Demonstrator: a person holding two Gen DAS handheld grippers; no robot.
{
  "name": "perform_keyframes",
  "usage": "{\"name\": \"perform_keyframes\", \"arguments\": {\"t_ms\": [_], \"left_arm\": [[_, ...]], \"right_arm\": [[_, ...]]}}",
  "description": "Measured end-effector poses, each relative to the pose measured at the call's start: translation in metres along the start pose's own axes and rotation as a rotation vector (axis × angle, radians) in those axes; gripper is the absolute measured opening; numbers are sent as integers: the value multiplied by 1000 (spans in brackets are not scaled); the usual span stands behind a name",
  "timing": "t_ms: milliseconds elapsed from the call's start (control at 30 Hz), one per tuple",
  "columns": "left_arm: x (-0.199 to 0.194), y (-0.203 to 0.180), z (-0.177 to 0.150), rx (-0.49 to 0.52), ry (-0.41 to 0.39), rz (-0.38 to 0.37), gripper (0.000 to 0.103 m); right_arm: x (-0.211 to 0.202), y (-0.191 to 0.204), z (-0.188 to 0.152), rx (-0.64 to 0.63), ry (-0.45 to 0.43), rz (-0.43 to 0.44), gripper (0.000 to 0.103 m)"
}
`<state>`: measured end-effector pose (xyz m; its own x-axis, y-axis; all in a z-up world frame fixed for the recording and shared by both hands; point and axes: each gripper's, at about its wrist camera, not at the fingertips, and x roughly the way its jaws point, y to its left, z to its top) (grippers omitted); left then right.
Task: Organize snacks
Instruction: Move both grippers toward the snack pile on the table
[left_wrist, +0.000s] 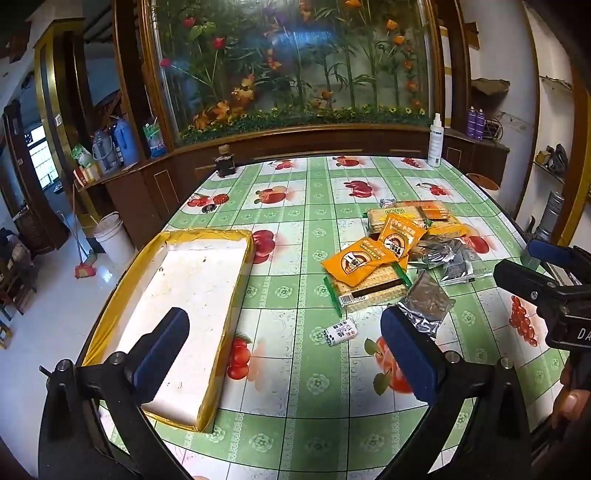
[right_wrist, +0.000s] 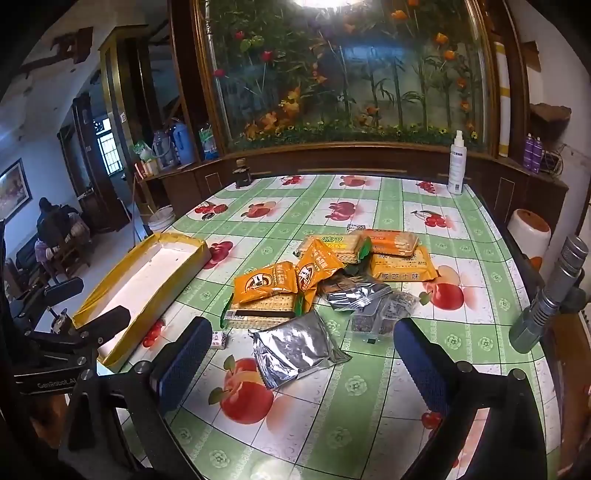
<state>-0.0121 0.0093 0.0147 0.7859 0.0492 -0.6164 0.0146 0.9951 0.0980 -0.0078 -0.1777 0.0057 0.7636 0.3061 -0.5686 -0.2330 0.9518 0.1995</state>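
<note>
A pile of snacks lies mid-table: orange packets (left_wrist: 360, 263) (right_wrist: 264, 283), cracker packs (left_wrist: 369, 291) (right_wrist: 258, 310), silver foil pouches (left_wrist: 426, 301) (right_wrist: 297, 349) and a small white roll candy (left_wrist: 339, 331) (right_wrist: 218, 339). An empty yellow-rimmed white tray (left_wrist: 192, 284) (right_wrist: 147, 273) sits to the left. My left gripper (left_wrist: 284, 350) is open above the table between tray and pile, holding nothing. My right gripper (right_wrist: 301, 360) is open too, hovering over the nearest foil pouch without touching it. The right gripper also shows at the right edge of the left wrist view.
A green fruit-print cloth covers the table (left_wrist: 295, 206) (right_wrist: 369, 369). At the far edge stand a white spray bottle (left_wrist: 435, 140) (right_wrist: 456, 162) and a small dark jar (left_wrist: 224, 162) (right_wrist: 242, 173). A wooden cabinet with a flower display stands behind. A white bucket (left_wrist: 112, 236) sits on the floor at left.
</note>
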Motion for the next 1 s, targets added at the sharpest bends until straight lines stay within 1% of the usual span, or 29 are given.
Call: {"name": "perform_keyframes", "arguments": {"t_ms": [167, 333, 600, 767, 900, 1000], "left_arm": [[-5, 0, 3, 6, -13, 18, 103], [-8, 0, 4, 11, -14, 16, 103], [-1, 0, 0, 10, 17, -7, 103], [0, 0, -2, 8, 20, -6, 103], [2, 1, -5, 4, 30, -8, 103], [4, -1, -6, 6, 41, -11, 103]], "right_arm": [[-8, 3, 3, -15, -16, -7, 100], [-11, 3, 4, -30, -18, -20, 100], [-12, 13, 4, -87, -20, -97, 100], [-15, 22, 6, -121, -31, -138, 100], [-16, 28, 7, -146, -41, -194, 100], [-18, 30, 7, -153, -48, -214, 100]]}}
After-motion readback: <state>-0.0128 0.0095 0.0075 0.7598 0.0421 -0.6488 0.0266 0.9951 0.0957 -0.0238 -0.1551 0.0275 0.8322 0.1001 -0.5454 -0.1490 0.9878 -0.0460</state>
